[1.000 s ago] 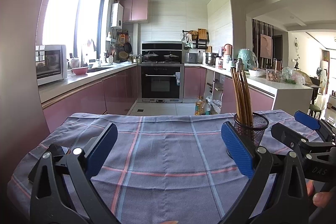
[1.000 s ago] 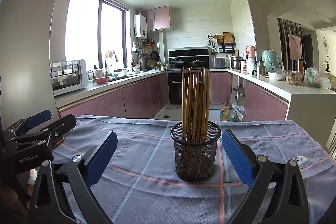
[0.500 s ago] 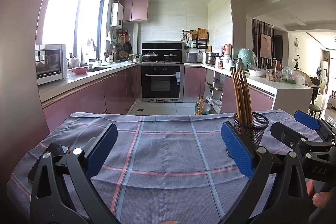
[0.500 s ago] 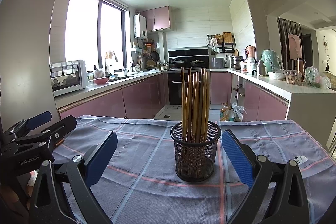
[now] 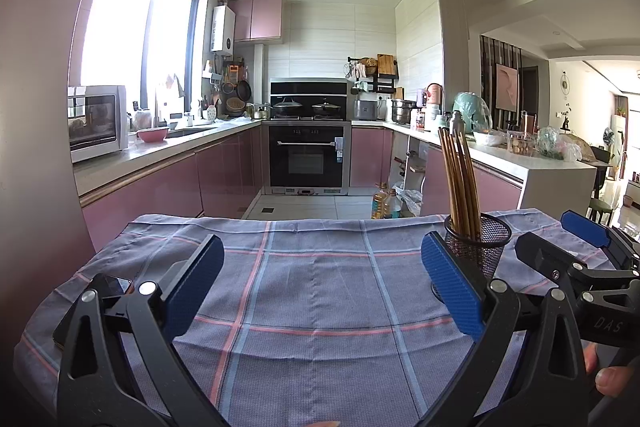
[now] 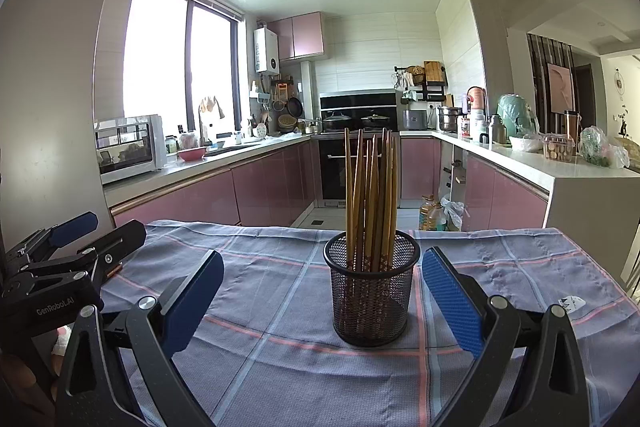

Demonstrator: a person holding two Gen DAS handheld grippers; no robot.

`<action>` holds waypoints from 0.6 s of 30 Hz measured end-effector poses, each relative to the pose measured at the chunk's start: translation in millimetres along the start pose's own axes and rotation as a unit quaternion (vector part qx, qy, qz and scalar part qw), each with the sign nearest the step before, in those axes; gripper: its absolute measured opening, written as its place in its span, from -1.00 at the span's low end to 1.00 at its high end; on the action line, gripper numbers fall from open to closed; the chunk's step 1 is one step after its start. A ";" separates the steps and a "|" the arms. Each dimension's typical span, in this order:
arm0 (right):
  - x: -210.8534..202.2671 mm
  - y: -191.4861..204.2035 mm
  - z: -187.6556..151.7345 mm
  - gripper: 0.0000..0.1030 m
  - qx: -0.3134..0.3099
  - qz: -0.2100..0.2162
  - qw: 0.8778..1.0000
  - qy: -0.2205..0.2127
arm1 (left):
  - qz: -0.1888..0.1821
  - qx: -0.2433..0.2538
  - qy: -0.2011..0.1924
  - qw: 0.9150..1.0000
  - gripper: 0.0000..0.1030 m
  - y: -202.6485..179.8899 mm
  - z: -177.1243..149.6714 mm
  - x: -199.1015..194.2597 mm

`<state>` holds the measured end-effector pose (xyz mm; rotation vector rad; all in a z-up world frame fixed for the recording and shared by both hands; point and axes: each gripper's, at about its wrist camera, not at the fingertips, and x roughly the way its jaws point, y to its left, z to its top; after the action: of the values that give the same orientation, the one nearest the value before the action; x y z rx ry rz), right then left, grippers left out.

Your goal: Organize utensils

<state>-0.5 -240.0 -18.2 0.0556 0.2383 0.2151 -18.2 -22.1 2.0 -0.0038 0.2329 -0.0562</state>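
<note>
A black mesh holder (image 6: 372,291) stands upright on the checked blue-grey tablecloth (image 6: 280,367), with several wooden chopsticks (image 6: 372,195) standing in it. My right gripper (image 6: 320,291) is open, its blue pads either side of the holder and a little nearer than it, touching nothing. In the left wrist view the same holder (image 5: 482,247) and chopsticks (image 5: 460,179) sit just behind the right pad. My left gripper (image 5: 320,287) is open over bare cloth, holding nothing.
A dark phone (image 5: 94,303) lies on the cloth at the left, behind my left gripper's finger. A small white tag (image 6: 572,303) lies at the right. The table's far edge drops to the kitchen floor; pink cabinets, an oven and an oil bottle (image 6: 430,215) stand beyond.
</note>
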 end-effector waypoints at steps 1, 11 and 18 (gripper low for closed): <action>0.2 0.5 0.1 0.87 0.000 0.000 1.000 0.000 | 0.000 0.000 0.000 1.000 0.89 0.5 0.1 -0.2; -0.3 0.7 -0.1 0.87 0.000 -0.001 1.000 -0.001 | 0.001 0.001 0.000 1.000 0.89 -0.2 0.1 0.0; -1.2 1.5 -0.7 0.87 0.001 -0.002 1.000 0.000 | 0.001 0.001 0.001 1.000 0.89 -0.4 0.3 -0.2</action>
<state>-2.1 -238.8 -18.5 0.0575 0.2378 0.2103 -18.3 -22.5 2.3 -0.0009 0.2346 -0.0554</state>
